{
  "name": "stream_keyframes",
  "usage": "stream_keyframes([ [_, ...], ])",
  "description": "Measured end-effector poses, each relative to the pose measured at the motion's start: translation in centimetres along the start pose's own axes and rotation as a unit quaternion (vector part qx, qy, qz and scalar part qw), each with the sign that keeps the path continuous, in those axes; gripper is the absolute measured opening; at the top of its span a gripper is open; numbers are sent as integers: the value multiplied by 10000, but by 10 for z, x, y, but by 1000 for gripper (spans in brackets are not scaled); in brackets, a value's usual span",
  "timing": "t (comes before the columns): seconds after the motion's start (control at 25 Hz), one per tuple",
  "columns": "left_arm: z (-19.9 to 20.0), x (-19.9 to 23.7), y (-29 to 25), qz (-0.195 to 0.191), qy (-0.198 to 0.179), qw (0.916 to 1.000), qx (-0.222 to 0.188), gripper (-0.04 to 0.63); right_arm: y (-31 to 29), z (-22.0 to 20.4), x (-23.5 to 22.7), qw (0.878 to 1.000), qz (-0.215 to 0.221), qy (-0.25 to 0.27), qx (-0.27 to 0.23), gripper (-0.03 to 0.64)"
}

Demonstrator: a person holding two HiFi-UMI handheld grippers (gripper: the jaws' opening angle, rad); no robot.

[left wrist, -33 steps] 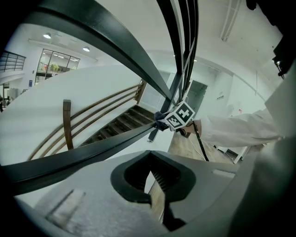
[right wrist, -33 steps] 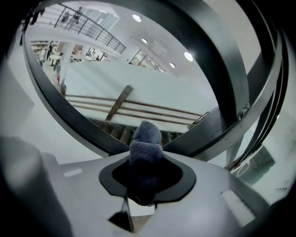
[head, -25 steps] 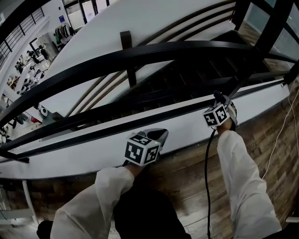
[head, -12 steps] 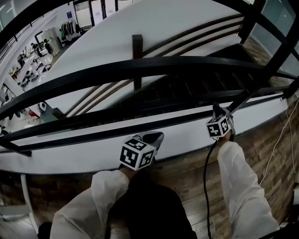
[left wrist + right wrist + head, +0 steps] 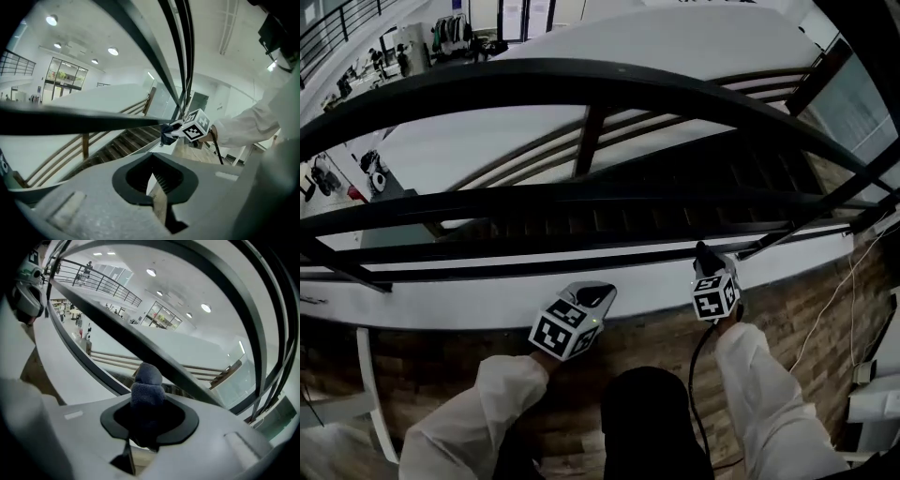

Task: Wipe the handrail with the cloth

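The right gripper is closed on a dark blue fluffy cloth. The free end of the cloth stands out ahead of the jaws, just beside a lower black metal bar; whether they touch I cannot tell. The wide curved black handrail lies above and beyond this gripper. The left gripper, to its left, has its jaws together with nothing between. I think friction on the rail may pull the cloth out, and it would drop to the wooden stairs below.

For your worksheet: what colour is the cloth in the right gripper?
Dark blue cloth; clearest in right gripper view.
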State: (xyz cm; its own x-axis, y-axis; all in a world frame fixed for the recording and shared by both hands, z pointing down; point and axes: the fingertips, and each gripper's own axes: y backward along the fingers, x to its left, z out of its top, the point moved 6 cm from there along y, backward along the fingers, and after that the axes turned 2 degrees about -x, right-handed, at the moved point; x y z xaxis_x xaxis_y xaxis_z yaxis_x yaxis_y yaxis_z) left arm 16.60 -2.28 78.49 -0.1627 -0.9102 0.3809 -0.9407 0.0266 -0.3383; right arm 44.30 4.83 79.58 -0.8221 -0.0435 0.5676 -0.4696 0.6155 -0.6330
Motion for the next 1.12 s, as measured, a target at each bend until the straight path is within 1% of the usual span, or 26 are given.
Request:
stream_keyframes([
  [0.08,16,-7,41,104,-38,9999,-27,-2,38,23,19,9997,242,-44,11,98],
  [0.2,49,-20,99,384,-54,9992,-107,-2,100,56,33,9980,628,-38,-4,98],
  [0.32,93,-38,152,724,2,9972,-189,-2,168,89,32,9957,920,-72,-41,98],
  [0.44,134,-54,204,1073,161,9935,-340,-2,235,121,26,9935,1116,-238,-45,98],
  [0.52,158,-68,241,1277,79,9909,-416,-2,278,144,20,9925,1169,-344,-113,98],
  [0.6,183,-82,280,1468,-127,9881,-435,-2,320,176,12,9917,1169,-461,-275,98],
  [0.72,221,-106,332,1691,-274,9841,-466,-2,379,225,-1,9894,1185,-621,-560,98],
  [0.88,255,-142,380,1872,-440,9804,-434,-2,444,265,-10,9833,1319,-871,-904,98],
  [1.0,276,-157,402,2171,-361,9741,-517,-2,478,291,-18,9755,1454,-1047,-1276,98],
  [1.12,298,-169,410,2394,-276,9684,-640,-2,496,309,-33,9676,1528,-1142,-1654,98],
])
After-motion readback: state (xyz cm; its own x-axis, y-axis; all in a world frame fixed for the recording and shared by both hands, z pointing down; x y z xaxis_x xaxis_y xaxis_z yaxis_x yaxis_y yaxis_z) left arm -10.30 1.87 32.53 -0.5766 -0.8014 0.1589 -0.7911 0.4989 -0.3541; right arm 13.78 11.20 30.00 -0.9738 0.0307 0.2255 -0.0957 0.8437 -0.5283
